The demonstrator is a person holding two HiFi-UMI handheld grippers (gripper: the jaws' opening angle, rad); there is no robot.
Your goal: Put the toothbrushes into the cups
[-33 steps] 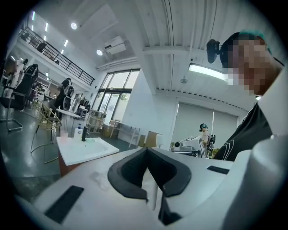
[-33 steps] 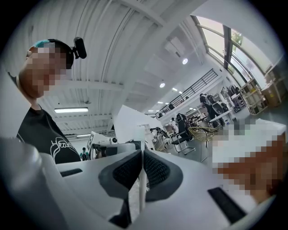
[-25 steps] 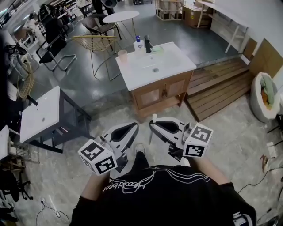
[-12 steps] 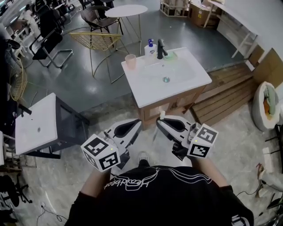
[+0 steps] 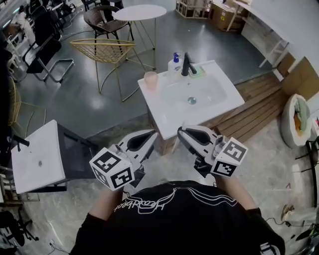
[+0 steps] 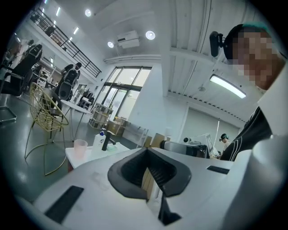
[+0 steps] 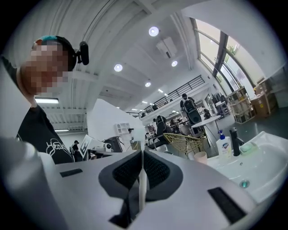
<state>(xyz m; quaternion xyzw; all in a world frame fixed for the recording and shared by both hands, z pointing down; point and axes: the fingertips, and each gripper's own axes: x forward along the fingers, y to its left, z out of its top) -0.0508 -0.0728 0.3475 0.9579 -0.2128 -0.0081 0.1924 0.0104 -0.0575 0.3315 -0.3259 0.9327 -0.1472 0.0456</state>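
A pink cup stands on the back left corner of a white sink top; it also shows in the left gripper view and the right gripper view. My right gripper is held level just short of the sink's front edge, shut on a white toothbrush that hangs below its tip. My left gripper is beside it, also level. Its jaws stand close together with a pale sliver in the slit; what that sliver is I cannot make out.
On the sink top are a black tap, a soap bottle and a green dish. A wire chair and round table stand behind. A white-topped cabinet is at left, wooden decking at right.
The sink cabinet has come nearer and lower in the head view as the person walked toward it. Both grippers travelled forward with the person, side by side and level, and now reach its front edge.
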